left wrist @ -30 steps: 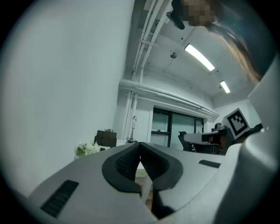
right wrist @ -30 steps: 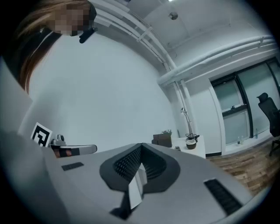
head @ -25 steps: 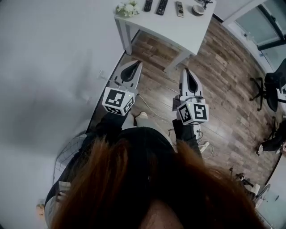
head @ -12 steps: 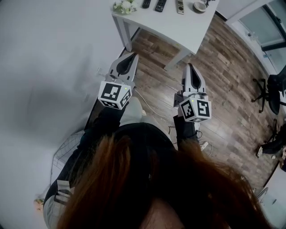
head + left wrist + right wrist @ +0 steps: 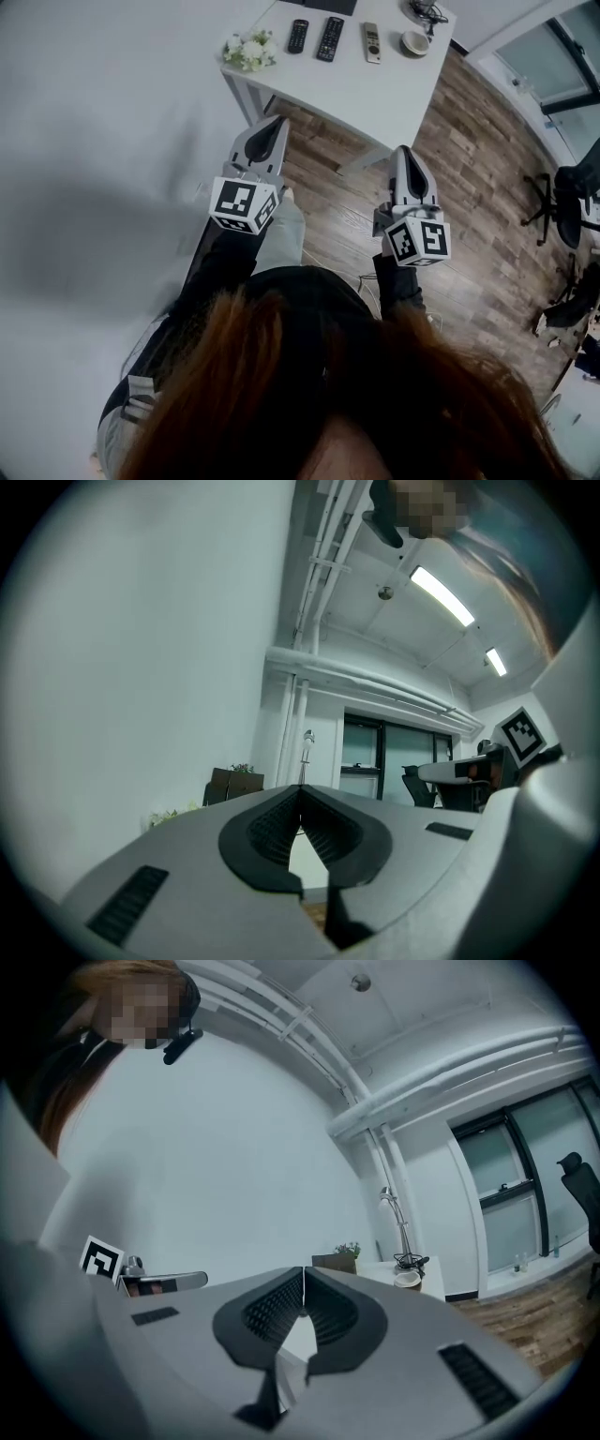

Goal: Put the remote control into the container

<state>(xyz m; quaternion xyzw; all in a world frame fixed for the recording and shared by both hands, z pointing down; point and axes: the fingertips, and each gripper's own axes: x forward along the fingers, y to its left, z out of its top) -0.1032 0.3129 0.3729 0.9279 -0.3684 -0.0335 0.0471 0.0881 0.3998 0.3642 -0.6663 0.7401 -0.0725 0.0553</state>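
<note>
Three remote controls lie side by side on the white table [image 5: 375,89] far ahead: two black ones [image 5: 297,36] [image 5: 329,38] and a grey one [image 5: 372,42]. Behind them a dark box-like container [image 5: 326,5] shows at the picture's top edge; it also appears as a dark box [image 5: 233,784] in the left gripper view and as a dark box [image 5: 334,1261] in the right gripper view. My left gripper [image 5: 276,122] and right gripper [image 5: 403,150] are held level, short of the table. Both are shut with nothing between the jaws.
A small bunch of white flowers [image 5: 248,50] sits on the table's left corner, and a cup [image 5: 414,42] with a cable and lamp [image 5: 394,1206] on its right. A white wall runs along the left. Wooden floor [image 5: 469,206] and an office chair [image 5: 567,192] lie to the right.
Both grippers have moved forward towards the table, which now shows more fully, with the container edge coming into view. Their jaws have stayed shut.
</note>
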